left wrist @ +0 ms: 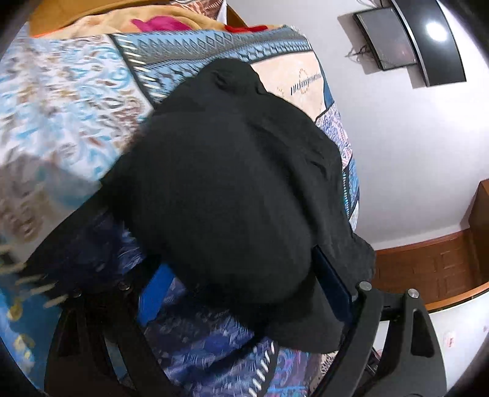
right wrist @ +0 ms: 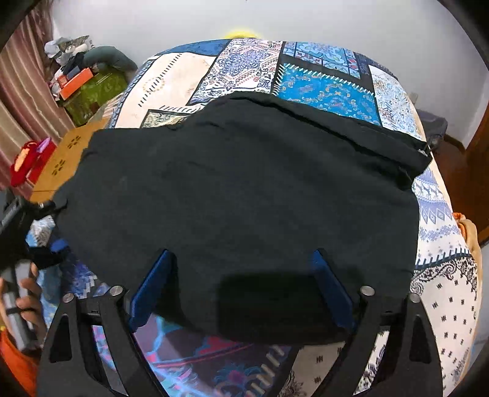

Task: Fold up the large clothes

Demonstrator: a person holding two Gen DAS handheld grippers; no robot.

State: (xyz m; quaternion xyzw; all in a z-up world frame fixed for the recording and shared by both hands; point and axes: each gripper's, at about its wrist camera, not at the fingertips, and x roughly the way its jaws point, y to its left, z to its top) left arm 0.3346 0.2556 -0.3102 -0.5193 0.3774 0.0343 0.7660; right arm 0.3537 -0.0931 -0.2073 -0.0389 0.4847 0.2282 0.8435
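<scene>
A large black garment (right wrist: 244,189) lies spread on the patchwork bedspread (right wrist: 324,88), one side folded over along its far edge. My right gripper (right wrist: 241,253) stands open over the garment's near edge, its blue pads (right wrist: 152,287) wide apart with the cloth lying slack between them. In the left wrist view the same black garment (left wrist: 226,183) bulges up between the blue fingers (left wrist: 156,290) of my left gripper (left wrist: 241,259), which is open and wide; its pads do not press on the cloth. The left gripper (right wrist: 45,247) also shows at the garment's left corner, with a hand (right wrist: 27,302) on its handle.
A wooden stool (right wrist: 67,158) with a red object (right wrist: 24,162) stands left of the bed, and a cluttered green box (right wrist: 94,91) behind it. A heap of blankets (left wrist: 152,24) lies on the bed. A dark screen (left wrist: 394,39) hangs on the white wall, above brown wooden panelling (left wrist: 428,268).
</scene>
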